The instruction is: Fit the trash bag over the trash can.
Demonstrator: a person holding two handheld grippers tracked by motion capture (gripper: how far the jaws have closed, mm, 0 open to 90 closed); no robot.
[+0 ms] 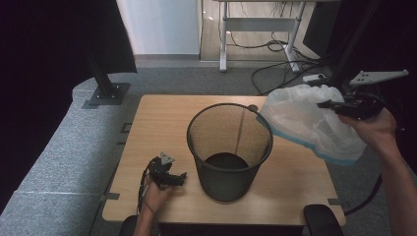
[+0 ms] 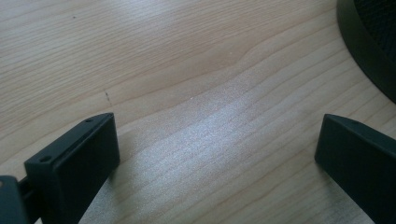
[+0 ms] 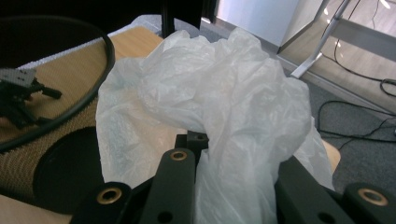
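So we've got our right tongs [image 1: 328, 104] clamped on a white plastic bag [image 1: 310, 120] held beside the mesh bin [image 1: 229, 150], left tongs [image 1: 178, 178] wide apart, low over the table [image 1: 147, 128].

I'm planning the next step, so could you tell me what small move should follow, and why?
Probably carry the bag left over the bin: the right gripper holds it beside the rim, the bin looks unlined, and the left gripper waits open on the table.

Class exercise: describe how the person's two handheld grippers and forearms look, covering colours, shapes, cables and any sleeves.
Both are black. The left gripper carries a small grey three-cornered plate and a dark cable trailing along the forearm; its jaws are flat, blocky black pads. The right gripper has a larger grey three-cornered plate with small holes and brass-coloured screw inserts in its black frame. Both forearms are bare, with no sleeves visible.
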